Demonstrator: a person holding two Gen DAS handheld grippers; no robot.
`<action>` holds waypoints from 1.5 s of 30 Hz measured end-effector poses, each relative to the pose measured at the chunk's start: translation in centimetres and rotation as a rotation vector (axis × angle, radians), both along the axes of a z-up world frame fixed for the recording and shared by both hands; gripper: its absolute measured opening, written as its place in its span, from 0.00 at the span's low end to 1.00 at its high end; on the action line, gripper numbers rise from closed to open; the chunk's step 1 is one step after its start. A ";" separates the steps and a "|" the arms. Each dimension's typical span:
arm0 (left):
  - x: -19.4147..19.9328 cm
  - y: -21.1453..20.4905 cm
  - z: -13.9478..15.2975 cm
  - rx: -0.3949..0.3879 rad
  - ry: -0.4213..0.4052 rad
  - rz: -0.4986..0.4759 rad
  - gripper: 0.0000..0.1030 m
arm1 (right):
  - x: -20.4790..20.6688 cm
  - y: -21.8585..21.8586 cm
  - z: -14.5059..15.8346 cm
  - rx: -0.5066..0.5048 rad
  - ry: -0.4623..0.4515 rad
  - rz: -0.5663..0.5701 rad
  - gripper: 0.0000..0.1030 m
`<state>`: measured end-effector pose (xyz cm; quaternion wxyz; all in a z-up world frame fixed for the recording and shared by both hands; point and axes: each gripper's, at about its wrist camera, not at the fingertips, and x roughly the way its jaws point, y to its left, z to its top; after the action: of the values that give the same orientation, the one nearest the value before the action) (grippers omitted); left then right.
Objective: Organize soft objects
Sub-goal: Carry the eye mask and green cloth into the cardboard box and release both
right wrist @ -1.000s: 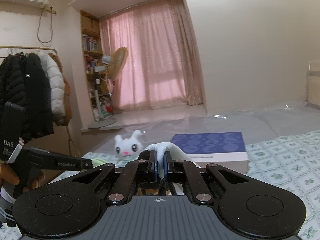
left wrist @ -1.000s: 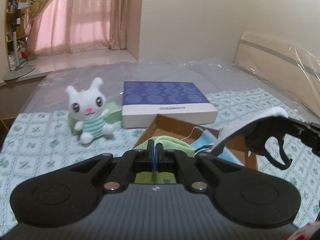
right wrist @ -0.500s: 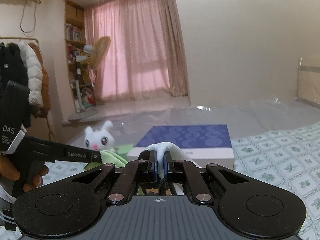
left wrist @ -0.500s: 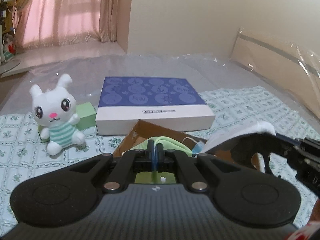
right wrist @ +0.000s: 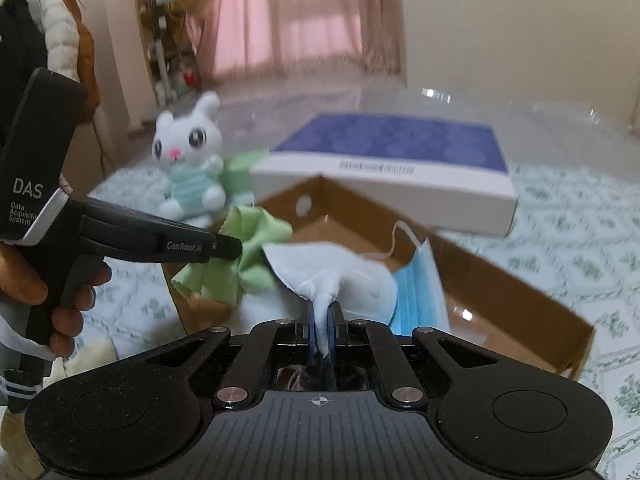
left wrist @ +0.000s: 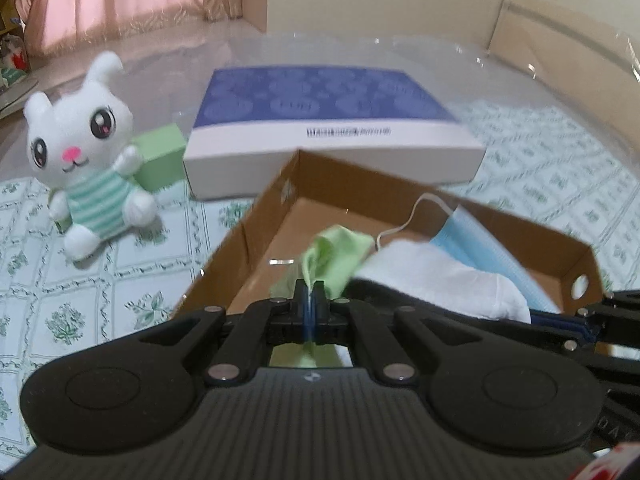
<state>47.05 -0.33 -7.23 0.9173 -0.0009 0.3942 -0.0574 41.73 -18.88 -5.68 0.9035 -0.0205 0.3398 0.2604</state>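
My left gripper (left wrist: 309,294) is shut on a light green cloth (left wrist: 336,254) and holds it over the near left part of the open brown cardboard box (left wrist: 280,200). My right gripper (right wrist: 320,312) is shut on a white sock (right wrist: 340,268) and holds it over the same box (right wrist: 520,300). A blue face mask (right wrist: 416,292) lies in the box; it also shows in the left wrist view (left wrist: 484,244). The sock (left wrist: 440,280) hangs beside the green cloth (right wrist: 248,256). A white plush bunny (left wrist: 92,152) sits on the patterned sheet to the box's left.
A blue-and-white flat box (left wrist: 328,132) lies behind the cardboard box. A small green box (left wrist: 160,156) stands behind the bunny. The bed has a patterned sheet (left wrist: 80,288) and plastic wrap farther back. Coats (right wrist: 52,48) hang at the far left.
Both grippers have tilted down and moved over the cardboard box, each still holding its item. The box's inside and the face mask now show fully.
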 end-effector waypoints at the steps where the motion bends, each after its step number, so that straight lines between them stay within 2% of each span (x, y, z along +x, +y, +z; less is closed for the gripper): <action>1: 0.3 -0.1 -0.5 0.006 0.011 0.000 0.01 | 0.4 0.0 -0.3 -0.001 0.017 0.005 0.06; 10: 2.5 -0.2 -3.0 0.055 0.075 -0.013 0.01 | 3.8 1.5 -2.3 -0.053 0.100 0.039 0.06; 17: 2.8 -0.2 -3.8 0.097 0.089 -0.027 0.06 | 4.2 2.5 -3.4 -0.101 0.099 0.054 0.06; 20: 2.6 -0.3 -3.7 0.120 0.088 -0.030 0.19 | 3.8 2.4 -3.5 -0.108 0.091 0.051 0.06; 24: 2.1 0.0 -3.3 0.110 0.088 -0.032 0.34 | 3.2 2.2 -3.4 -0.109 0.088 0.042 0.07; 25: 2.0 0.1 -3.1 0.112 0.089 -0.033 0.37 | 3.0 2.2 -3.3 -0.109 0.089 0.040 0.09; 26: 1.8 0.1 -3.0 0.116 0.086 -0.035 0.38 | 2.8 2.1 -3.1 -0.106 0.089 0.041 0.18; 27: 1.5 0.1 -2.8 0.120 0.081 -0.039 0.39 | 2.4 2.0 -2.9 -0.103 0.085 0.036 0.32; 29: 1.0 0.1 -2.2 0.124 0.071 -0.050 0.41 | 1.7 1.7 -2.3 -0.095 0.066 0.018 0.50; 34: -1.0 -0.1 -0.5 0.115 0.030 -0.080 0.50 | -0.2 0.5 -0.5 -0.056 0.022 -0.022 0.53; 45: -7.0 -0.9 3.3 0.082 -0.011 -0.119 0.56 | -5.4 -2.4 3.0 0.016 0.000 -0.117 0.61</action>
<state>40.08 -1.26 -3.90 0.9136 0.0603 0.3906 -0.0955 36.28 -21.24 -2.70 0.9173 0.0068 0.3383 0.2098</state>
